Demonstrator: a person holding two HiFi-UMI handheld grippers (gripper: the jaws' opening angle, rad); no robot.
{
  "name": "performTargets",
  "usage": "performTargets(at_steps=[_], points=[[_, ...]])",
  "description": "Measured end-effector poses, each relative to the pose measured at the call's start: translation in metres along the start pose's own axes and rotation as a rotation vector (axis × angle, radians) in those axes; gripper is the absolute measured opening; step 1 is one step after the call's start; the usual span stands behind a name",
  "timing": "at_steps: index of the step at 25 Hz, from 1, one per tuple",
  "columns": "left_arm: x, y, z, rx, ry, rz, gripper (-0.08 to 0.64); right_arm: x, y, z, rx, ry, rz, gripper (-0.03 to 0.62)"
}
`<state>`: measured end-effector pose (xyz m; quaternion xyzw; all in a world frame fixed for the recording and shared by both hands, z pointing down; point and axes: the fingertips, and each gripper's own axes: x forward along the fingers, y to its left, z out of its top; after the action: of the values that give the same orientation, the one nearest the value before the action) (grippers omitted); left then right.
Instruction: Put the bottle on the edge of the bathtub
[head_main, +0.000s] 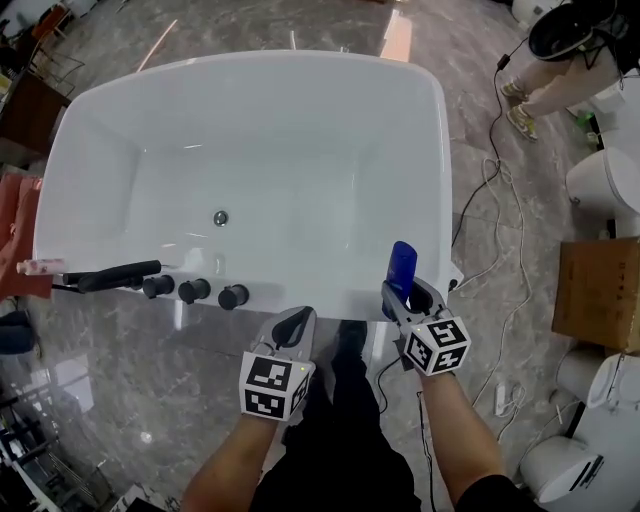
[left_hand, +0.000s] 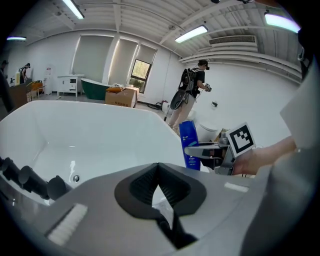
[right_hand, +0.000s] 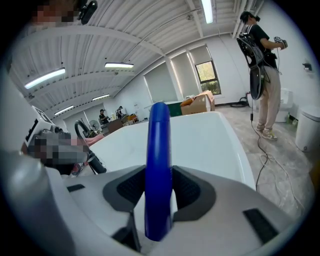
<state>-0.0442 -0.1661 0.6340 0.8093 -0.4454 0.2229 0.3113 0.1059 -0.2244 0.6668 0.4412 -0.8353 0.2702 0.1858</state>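
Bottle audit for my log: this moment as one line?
right hand-held gripper: shut on bottle; left hand-held gripper: shut, empty; bottle by bathtub rim

The left forearm (head_main: 230, 465) and the right forearm (head_main: 460, 440) are stretched forward side by side. The left hand-held gripper (head_main: 297, 322) is tilted downward, its jaws closed together on nothing. The right hand-held gripper (head_main: 408, 296) is tilted downward too, its jaws clamped on an upright bottle (head_main: 402, 265).

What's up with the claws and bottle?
Right claw clamped on blue bottle, over bathtub's near edge. Left claw shut, empty. Nothing in the way there.
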Motion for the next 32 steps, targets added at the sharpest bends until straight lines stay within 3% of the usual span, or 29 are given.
performTargets(at_steps=[7, 16, 32], points=[[0.004, 0.002, -0.013, -0.009, 0.015, 0.007, 0.009, 0.015, -0.006, -0.011, -0.065, 0.0, -0.004, 0.16], [0.003, -0.006, -0.03, 0.003, 0.036, 0.007, 0.009, 0.004, -0.015, -0.014, -0.027, -0.102, -0.064, 0.16], [-0.003, -0.016, -0.046, 0.014, 0.045, -0.003, 0.009, 0.007, -0.012, 0.001, -0.053, -0.18, -0.056, 0.161]])
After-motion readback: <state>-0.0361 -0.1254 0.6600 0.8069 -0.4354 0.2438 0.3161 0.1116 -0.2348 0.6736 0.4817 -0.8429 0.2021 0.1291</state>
